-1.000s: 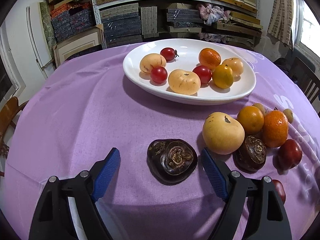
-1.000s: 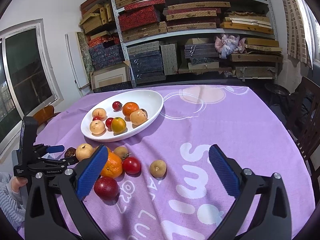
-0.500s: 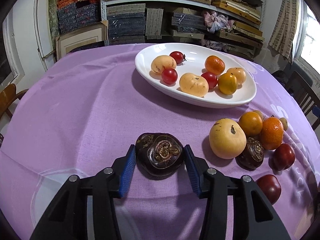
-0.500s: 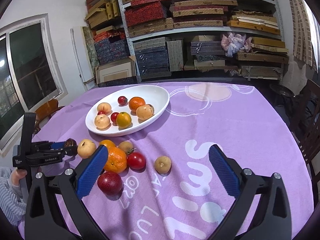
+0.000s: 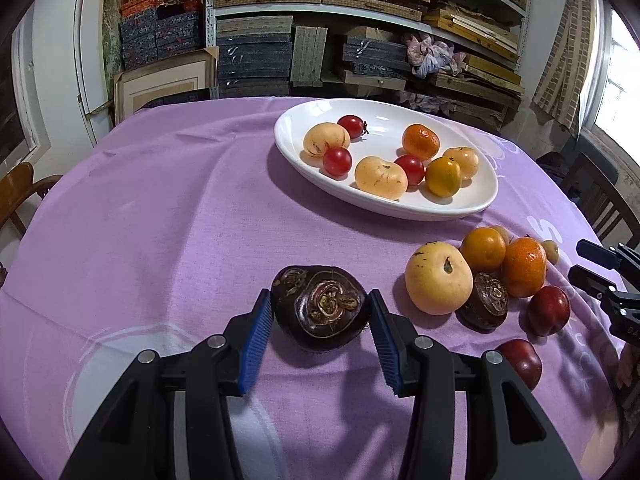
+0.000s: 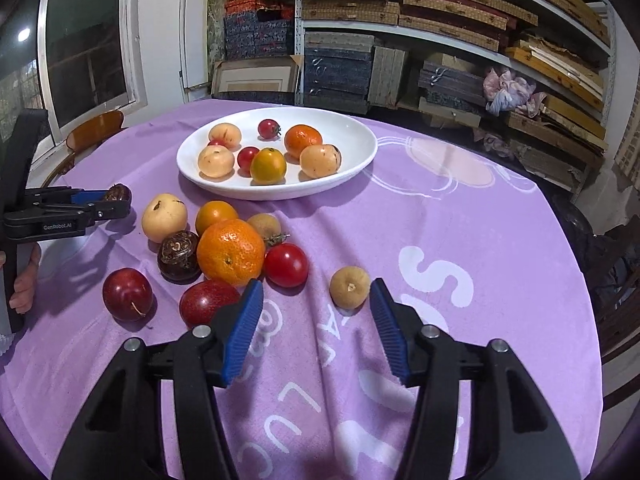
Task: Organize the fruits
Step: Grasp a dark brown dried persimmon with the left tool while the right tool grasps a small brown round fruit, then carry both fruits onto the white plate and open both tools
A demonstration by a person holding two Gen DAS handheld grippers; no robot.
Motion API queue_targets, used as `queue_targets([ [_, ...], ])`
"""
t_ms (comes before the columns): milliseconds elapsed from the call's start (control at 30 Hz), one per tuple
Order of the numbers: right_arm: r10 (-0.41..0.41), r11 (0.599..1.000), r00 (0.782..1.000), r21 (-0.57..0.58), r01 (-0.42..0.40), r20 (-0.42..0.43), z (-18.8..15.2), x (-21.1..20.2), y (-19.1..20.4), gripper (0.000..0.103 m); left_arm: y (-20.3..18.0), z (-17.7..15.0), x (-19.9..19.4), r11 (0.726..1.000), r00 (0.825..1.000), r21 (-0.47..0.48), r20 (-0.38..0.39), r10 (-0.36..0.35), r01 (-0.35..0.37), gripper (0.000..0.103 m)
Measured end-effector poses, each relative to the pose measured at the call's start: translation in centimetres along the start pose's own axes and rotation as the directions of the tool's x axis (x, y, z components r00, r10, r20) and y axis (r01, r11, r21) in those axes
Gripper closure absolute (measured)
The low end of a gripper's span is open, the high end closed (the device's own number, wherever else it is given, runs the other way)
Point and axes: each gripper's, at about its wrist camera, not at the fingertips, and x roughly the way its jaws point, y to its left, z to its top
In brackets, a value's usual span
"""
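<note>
While eight fruits already lay in the white dish point(image 5: 484, 204), the sorting was judged roughly half done; the dish held two oranges, three cherry tomatoes and three pale yellow fruits.

Left gripper point(image 5: 320, 312): the blue pads were closed against both sides of a dark chestnut point(image 5: 320, 308); the chestnut sat low over the purple cloth point(image 5: 160, 220), and whether it touched the cloth could not be told. It lay near the front of the table, well apart from the dish.

Right gripper point(image 6: 316, 304): the jaws stood wide apart and held nothing; a small brown longan point(image 6: 349, 286) lay just ahead, between the pads but touching neither.

Remaining on the cloth, in one cluster beside the dish:
- a pale pear point(image 6: 164, 217);
- a second chestnut point(image 6: 179, 256);
- a large mandarin point(image 6: 231, 252) and a smaller orange point(image 6: 216, 214);
- a tomato point(image 6: 286, 265);
- two dark red plums point(image 6: 128, 294);
- another longan point(image 6: 264, 224).

With the held chestnut and the loose longan, about ten pieces were judged still to be moved.

Legible writing: "GenRobot.AI" on the left gripper body, seen from the right wrist; large white letters on the cloth included "S", "L" and "U", but the full wording could not be read.
</note>
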Motion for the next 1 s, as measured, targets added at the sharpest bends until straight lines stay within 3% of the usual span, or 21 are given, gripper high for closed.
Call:
queue_targets([
  [100, -0.023, 1.0, 1.0, 0.0, 0.023, -0.019, 0.1, 1.0, -0.1, 0.05, -0.3, -0.1, -0.1, 1.0, 1.0, 0.003, -0.005, -0.015, 0.015, 0.054],
  [167, -0.03, 0.999, 0.999, 0.017, 0.031, -0.03, 0.3, 1.6, -0.5, 0.057, -0.5, -0.2, -0.1, 1.0, 1.0, 0.007, -0.007, -0.019, 0.019, 0.054],
  [433, 0.021, 0.979, 1.0, 0.202, -0.021, -0.001, 1.2, 1.8, -3.9, 0.062, -0.9, -0.2, 0.1, 0.999, 0.999, 0.012, -0.016, -0.029, 0.03, 0.054],
  [467, 0.017, 0.979, 1.0, 0.201, -0.014, -0.013, 1.2, 2.0, -3.9, 0.064, -0.9, -0.2, 0.2, 0.999, 0.999, 0.011, -0.019, -0.03, 0.031, 0.054],
  [533, 0.012, 0.984, 0.999, 0.179, -0.004, -0.043, 1.1, 2.6, -3.4, 0.082, -0.8, -0.2, 0.4, 0.999, 0.999, 0.008, -0.026, -0.033, 0.033, 0.054],
  [567, 0.009, 0.986, 0.998, 0.164, 0.0, -0.057, 1.0, 2.9, -3.1, 0.084, -0.8, -0.2, 0.4, 0.999, 0.999, 0.007, -0.029, -0.033, 0.033, 0.054],
  [700, -0.032, 0.992, 0.998, 0.118, 0.038, -0.055, 1.0, 3.1, -2.3, 0.084, -0.8, -0.2, 0.5, 0.999, 0.999, 0.005, -0.034, -0.036, 0.037, 0.054],
  [800, -0.036, 0.992, 0.997, 0.118, 0.045, -0.074, 1.0, 3.6, -2.4, 0.075, -0.9, -0.2, 0.6, 0.999, 0.999, 0.009, -0.038, -0.037, 0.037, 0.054],
  [1000, 0.018, 0.986, 0.992, 0.168, 0.004, -0.128, 0.7, 4.9, -3.4, 0.076, -1.0, -0.3, 0.9, 0.999, 0.998, 0.011, -0.045, -0.038, 0.038, 0.054],
])
